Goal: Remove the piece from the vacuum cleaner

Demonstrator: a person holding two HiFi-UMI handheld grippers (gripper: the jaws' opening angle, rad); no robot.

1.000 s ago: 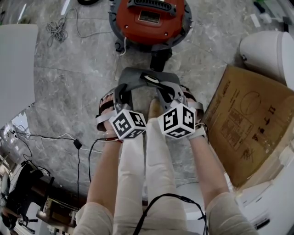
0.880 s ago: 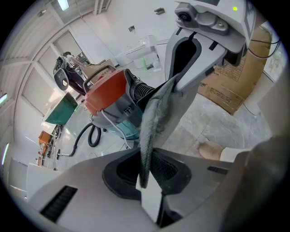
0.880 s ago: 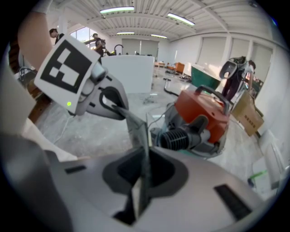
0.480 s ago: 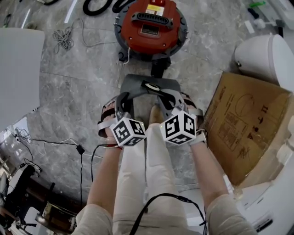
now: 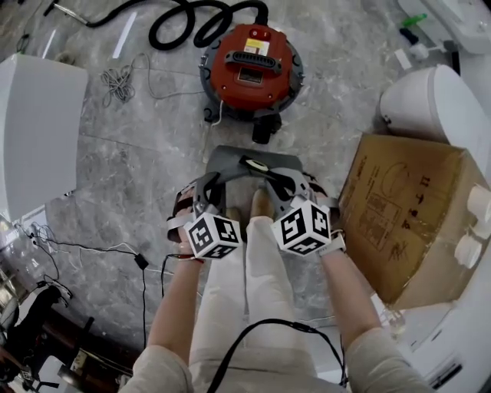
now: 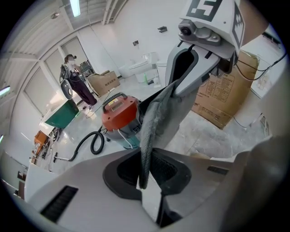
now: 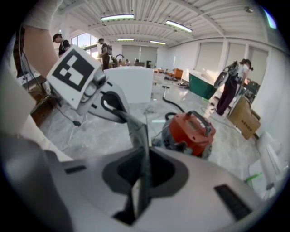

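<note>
A red canister vacuum cleaner (image 5: 252,65) stands on the marble floor with its black hose (image 5: 192,23) coiled behind it. Just in front of it, a flat dark grey piece (image 5: 253,165) hangs above the floor between my two grippers. My left gripper (image 5: 205,192) holds the piece's left edge and its jaws are closing on it; the sheet runs between the jaws (image 6: 154,127). My right gripper (image 5: 288,188) is shut on the right edge, where the grey sheet (image 7: 138,136) passes into its jaws. The vacuum (image 6: 118,111) shows behind the piece in both gripper views.
A large cardboard box (image 5: 406,222) lies right of my arms, with a white rounded fixture (image 5: 437,100) beyond it. A white cabinet (image 5: 34,130) stands at the left. Loose cables (image 5: 115,80) lie on the floor. A person (image 6: 74,81) stands far off.
The vacuum and the held piece sit lower and smaller in the head view, and the black hose has come into sight. Both grippers keep hold of the piece.
</note>
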